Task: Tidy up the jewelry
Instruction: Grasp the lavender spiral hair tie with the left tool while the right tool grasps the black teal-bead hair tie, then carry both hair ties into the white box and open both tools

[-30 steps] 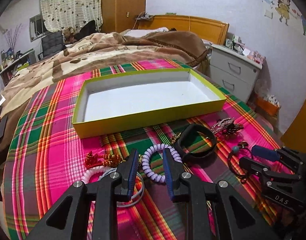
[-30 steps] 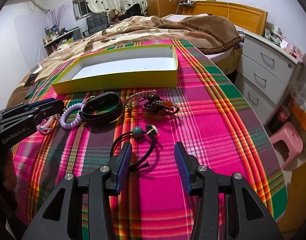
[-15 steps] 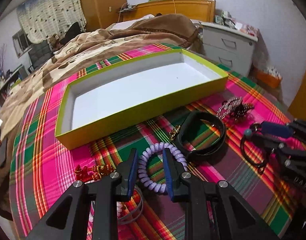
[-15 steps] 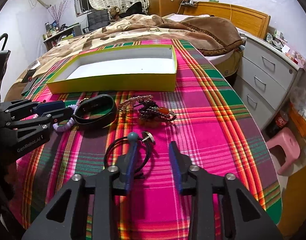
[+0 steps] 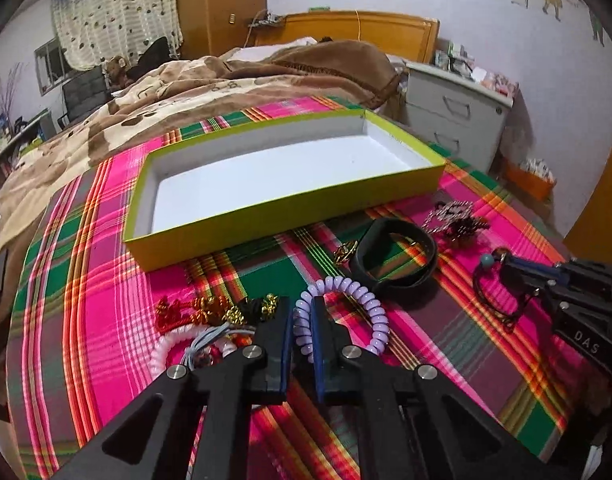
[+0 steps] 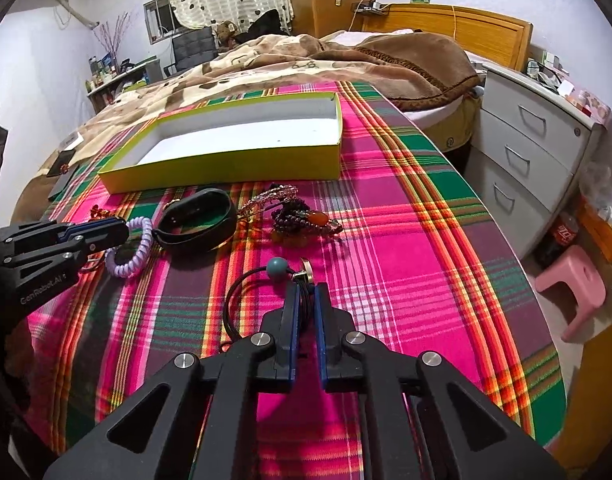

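Both grippers are closing at once on separate pieces.

The left gripper (image 5: 303,312) is pinching the near-left arc of the lilac plastic spiral-coil bracelet (image 5: 360,300), its jaws having just closed onto the coil.

The right gripper (image 6: 305,294) is nipping the black cord loop with a teal bead and gold charm (image 6: 262,280), its jaws likewise just drawn in on the cord.

The shallow yellow-green cardboard box with white interior (image 5: 402,190) is lying empty beyond, on the pink-and-green plaid cloth (image 6: 406,240).

Judgement: lifting straight up before travelling is advisable, since the coil is lying just beside the tangled red-and-gold pieces (image 5: 210,308) and could drag them. The thin cord may slip, so keeping the pinch firm and clearing the box wall before release seems wise.
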Tool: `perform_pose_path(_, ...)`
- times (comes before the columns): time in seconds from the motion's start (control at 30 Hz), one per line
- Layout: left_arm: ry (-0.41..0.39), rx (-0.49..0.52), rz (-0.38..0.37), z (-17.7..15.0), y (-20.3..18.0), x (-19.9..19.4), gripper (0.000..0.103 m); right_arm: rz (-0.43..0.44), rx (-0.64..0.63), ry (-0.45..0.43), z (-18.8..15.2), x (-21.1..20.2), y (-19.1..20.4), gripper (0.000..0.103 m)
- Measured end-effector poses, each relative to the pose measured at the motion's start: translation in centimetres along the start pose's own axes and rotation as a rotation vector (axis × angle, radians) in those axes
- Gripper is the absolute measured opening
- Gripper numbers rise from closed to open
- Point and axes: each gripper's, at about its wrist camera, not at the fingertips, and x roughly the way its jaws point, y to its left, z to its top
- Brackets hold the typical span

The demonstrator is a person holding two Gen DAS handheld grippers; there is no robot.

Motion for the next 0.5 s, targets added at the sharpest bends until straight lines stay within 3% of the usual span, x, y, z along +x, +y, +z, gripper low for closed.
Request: perform_pose_path(0.5, -0.088, -0.073, -0.032, 0.5, 1.1, -4.1, 0.008, 0.037, -0.006, -0.063, 1.2, -2.6, 0.9, 0.005)
